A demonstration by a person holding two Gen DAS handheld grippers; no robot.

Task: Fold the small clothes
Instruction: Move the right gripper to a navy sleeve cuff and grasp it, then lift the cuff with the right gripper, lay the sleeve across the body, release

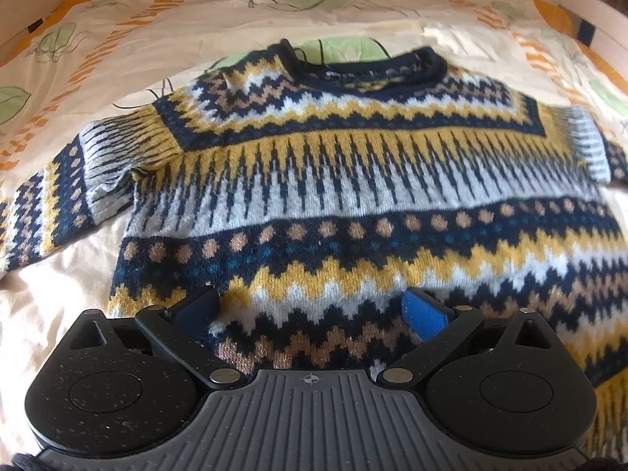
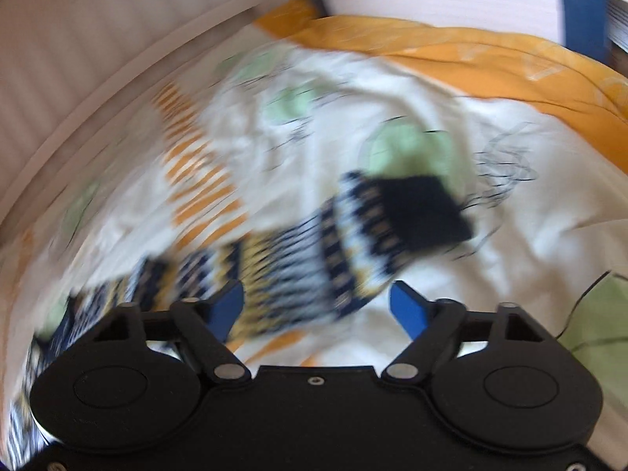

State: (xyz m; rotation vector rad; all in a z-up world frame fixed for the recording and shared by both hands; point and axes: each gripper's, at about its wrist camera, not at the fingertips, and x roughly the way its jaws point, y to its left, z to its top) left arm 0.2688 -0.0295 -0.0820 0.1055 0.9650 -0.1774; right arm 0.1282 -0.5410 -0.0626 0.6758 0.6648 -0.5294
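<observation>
Left gripper, jaws wide and holding nothing, hovers over the hem of the sweater, which lies flat, collar away, on the bedsheet. Right gripper, jaws equally wide, points at the sweater's sleeve, probably to fold it inward; blur obscures contact. White bed frame borders the sheet.

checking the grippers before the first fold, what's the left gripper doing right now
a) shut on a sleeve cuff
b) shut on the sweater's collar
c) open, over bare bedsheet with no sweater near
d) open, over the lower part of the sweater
d: in the left wrist view the left gripper has its fingers spread wide apart with nothing pinched, and the zigzag lower band of the sweater lies between and below them.
</observation>
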